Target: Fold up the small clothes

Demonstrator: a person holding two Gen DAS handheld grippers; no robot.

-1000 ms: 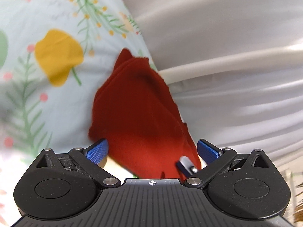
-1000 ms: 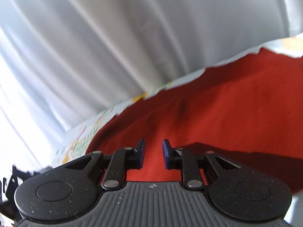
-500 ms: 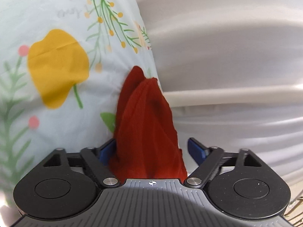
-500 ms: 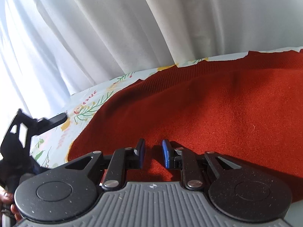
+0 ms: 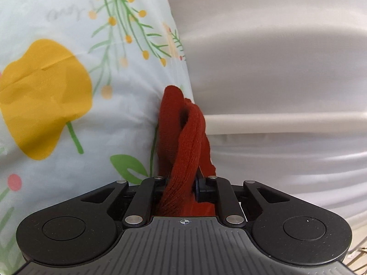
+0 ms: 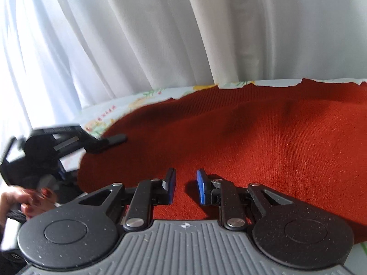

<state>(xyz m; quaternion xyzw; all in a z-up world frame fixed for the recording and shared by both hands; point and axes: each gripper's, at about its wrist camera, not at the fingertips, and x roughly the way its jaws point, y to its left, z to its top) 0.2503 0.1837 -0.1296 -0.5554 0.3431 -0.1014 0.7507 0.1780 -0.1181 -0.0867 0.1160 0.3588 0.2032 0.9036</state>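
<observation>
A rust-red knit garment (image 6: 252, 137) lies spread on a floral sheet (image 6: 142, 96). My left gripper (image 5: 181, 185) is shut on a bunched edge of the red garment (image 5: 185, 137), which rises in a narrow fold from between its fingers. In the right wrist view the left gripper (image 6: 101, 142) shows at the garment's left edge, held by a hand (image 6: 27, 201). My right gripper (image 6: 185, 188) hovers low over the garment's near part with a small gap between its blue pads (image 6: 201, 188) and nothing in it.
The floral sheet (image 5: 68, 80) has yellow flowers and green stems. White curtains (image 6: 160, 34) hang close behind the surface, and also fill the right of the left wrist view (image 5: 275, 68).
My left gripper closed on the garment's edge, which is now bunched into a narrow fold. The right wrist view shifted so more of the garment and the left gripper show.
</observation>
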